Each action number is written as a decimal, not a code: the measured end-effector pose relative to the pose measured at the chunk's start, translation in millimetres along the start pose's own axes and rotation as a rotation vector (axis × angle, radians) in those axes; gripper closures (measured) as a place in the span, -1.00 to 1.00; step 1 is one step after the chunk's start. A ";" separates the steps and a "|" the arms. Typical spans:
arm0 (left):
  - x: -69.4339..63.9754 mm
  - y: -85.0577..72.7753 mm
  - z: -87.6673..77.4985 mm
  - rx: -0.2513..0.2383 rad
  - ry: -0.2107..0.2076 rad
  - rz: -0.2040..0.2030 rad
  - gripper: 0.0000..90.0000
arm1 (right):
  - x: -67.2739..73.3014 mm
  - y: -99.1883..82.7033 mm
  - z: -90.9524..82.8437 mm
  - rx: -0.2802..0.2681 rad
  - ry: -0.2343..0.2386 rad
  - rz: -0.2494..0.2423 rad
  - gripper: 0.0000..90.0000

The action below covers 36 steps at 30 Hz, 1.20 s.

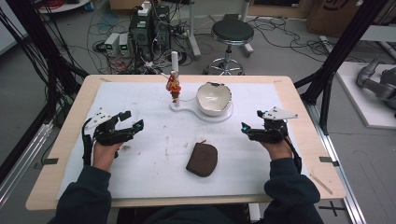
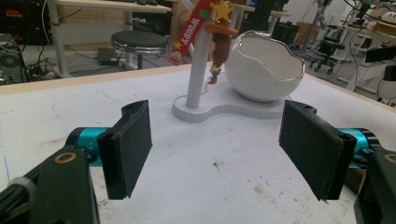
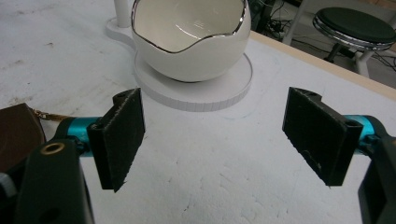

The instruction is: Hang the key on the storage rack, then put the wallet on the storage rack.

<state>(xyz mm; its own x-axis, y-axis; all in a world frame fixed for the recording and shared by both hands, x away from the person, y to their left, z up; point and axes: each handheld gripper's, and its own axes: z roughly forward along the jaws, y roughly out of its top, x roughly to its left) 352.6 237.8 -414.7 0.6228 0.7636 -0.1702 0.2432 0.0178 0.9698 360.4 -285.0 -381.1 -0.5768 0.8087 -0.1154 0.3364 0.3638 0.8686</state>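
Overhead, white-covered table (image 1: 140,177) sitting amid cabled floor; brown pouch (image 1: 202,160) lying at six o'clock of eggshell bowl (image 1: 214,98); left tongs (image 1: 131,121) and right tongs (image 1: 251,121) both gaping, gripping nothing.

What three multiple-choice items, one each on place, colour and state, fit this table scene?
1. Where does the pouch lie?
A. inside the bowl
B. on the table between the two hands
C. on the stool

2. What colour is the bowl?
A. white
B. blue
C. black

3. How is the right gripper?
A. shut on the pouch
B. shut on the bowl
C. open, holding nothing

Answers: 1 B, it rests on the white cover near the front edge; 2 A, white with a shiny rim; 3 C, its fingers stand apart over bare table.
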 end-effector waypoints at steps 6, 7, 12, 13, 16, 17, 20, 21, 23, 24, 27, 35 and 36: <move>1.0 -0.1 -0.7 0.001 0.004 -0.006 -0.44 | -2.0 -0.1 0.3 -0.004 -0.004 0.010 -0.52; 0.7 0.2 -1.0 0.001 0.006 -0.004 -0.44 | -1.4 -0.1 0.5 0.001 -0.003 0.010 -0.52; -0.4 -0.1 0.1 0.005 0.004 0.003 -0.44 | 0.9 0.0 0.2 0.002 -0.002 -0.001 -0.52; -0.6 -0.2 0.6 0.003 0.004 0.003 -0.44 | 0.3 -0.3 -0.1 0.001 -0.001 -0.003 -0.52; -0.6 -0.2 0.5 0.006 0.005 0.005 -0.44 | -0.6 -0.6 -0.2 0.001 0.000 0.005 -0.52; -0.9 0.1 0.1 0.007 0.003 0.004 -0.44 | -0.5 -0.6 -0.3 0.001 0.000 0.002 -0.52; -1.7 0.1 0.4 0.005 0.001 0.004 -0.44 | 0.6 -0.5 -0.1 0.003 0.004 -0.002 -0.52; -2.1 -0.1 0.8 0.007 -0.004 -0.001 -0.44 | 0.9 -0.5 0.3 0.006 0.005 -0.002 -0.52; -2.4 -0.5 1.9 0.010 -0.009 -0.001 -0.44 | 1.1 -0.7 1.3 0.010 0.010 -0.001 -0.52; -2.5 -0.7 2.5 0.012 -0.013 -0.001 -0.44 | 1.0 -0.7 1.7 0.011 0.010 -0.002 -0.52; -3.7 -1.1 3.7 0.017 -0.022 -0.005 -0.44 | 1.5 -1.4 3.4 0.020 0.014 0.009 -0.52; -12.5 -2.7 10.9 0.049 -0.056 0.007 -0.44 | 13.3 -8.9 17.4 0.087 0.113 0.036 -0.52; -14.1 -2.7 12.4 0.056 -0.062 0.013 -0.44 | 16.1 -9.6 19.8 0.098 0.132 0.035 -0.52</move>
<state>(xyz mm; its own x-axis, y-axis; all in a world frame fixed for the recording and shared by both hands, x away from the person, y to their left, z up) 352.4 218.9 -417.1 0.6708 0.7219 -0.1703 0.2751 -0.0289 0.9610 362.7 -266.3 -400.8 -0.6540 0.7563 -0.0155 0.4257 0.3849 0.8190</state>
